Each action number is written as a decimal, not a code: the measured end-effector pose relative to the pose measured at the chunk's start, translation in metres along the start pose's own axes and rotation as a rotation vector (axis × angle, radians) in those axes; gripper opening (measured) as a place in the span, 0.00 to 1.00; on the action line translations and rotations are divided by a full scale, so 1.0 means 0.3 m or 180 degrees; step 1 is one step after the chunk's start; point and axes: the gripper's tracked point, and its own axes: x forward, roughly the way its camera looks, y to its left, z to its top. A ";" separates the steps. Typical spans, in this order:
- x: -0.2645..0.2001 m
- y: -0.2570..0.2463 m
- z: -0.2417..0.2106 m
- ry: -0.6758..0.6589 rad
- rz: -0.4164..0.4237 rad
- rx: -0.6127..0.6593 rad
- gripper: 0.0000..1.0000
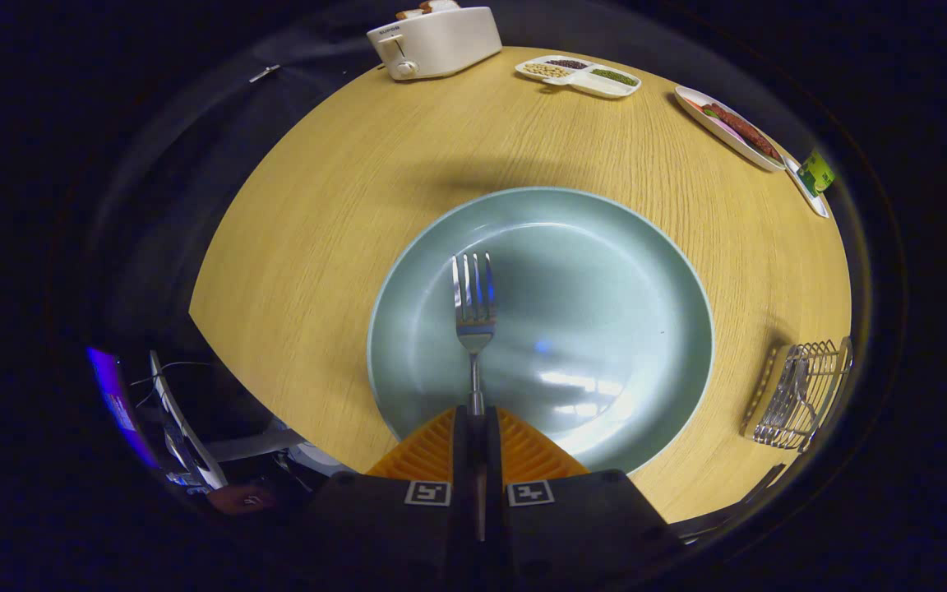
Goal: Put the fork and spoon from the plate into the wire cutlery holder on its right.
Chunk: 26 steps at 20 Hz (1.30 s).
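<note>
The claw (476, 427) is closed on the handle of a shiny metal fork (473, 304), both fingers (496, 436) pressed against it from either side. The fork sticks out straight ahead of the fingers with its tines pointing away, over the middle of a round pale blue-green plate (605, 247). Whether the tines touch the plate or hang just above it cannot be told. The plate sits on a round light wooden desk (342, 205). To the right of the plate, apart from it, stands a silver wire cutlery holder (798, 395) with some metal cutlery already inside. At the far side of the desk are a white toaster (434, 41), a white divided dish (579, 76) of grains and a white oblong dish (728, 127) of food
</note>
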 end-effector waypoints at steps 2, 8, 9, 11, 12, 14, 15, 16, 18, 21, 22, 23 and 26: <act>-0.070 -0.012 0.014 -0.0093 0.0076 0.0037 0.10; -0.402 -0.185 0.040 -0.0251 0.0150 -0.0085 0.10; -0.463 -0.239 0.033 -0.0203 0.0128 -0.0131 0.10; -0.577 -0.369 0.002 -0.0071 0.0023 -0.0174 0.10; -0.624 -0.436 -0.023 0.0040 -0.0034 -0.0171 0.10; -0.697 -0.557 -0.068 0.0283 -0.0149 -0.0147 0.10; -0.722 -0.604 -0.088 0.0422 -0.0186 -0.0149 0.10; -0.738 -0.644 -0.104 0.0545 -0.0205 -0.0167 0.10; -0.750 -0.716 -0.138 0.0832 -0.0243 -0.0181 0.10; -0.731 -0.815 -0.173 0.1263 -0.0446 -0.0232 0.10; -0.723 -0.829 -0.184 0.1412 -0.0492 -0.0249 0.10; -0.712 -0.839 -0.194 0.1550 -0.0523 -0.0282 0.10; -0.676 -0.844 -0.208 0.1915 -0.0531 -0.0325 0.10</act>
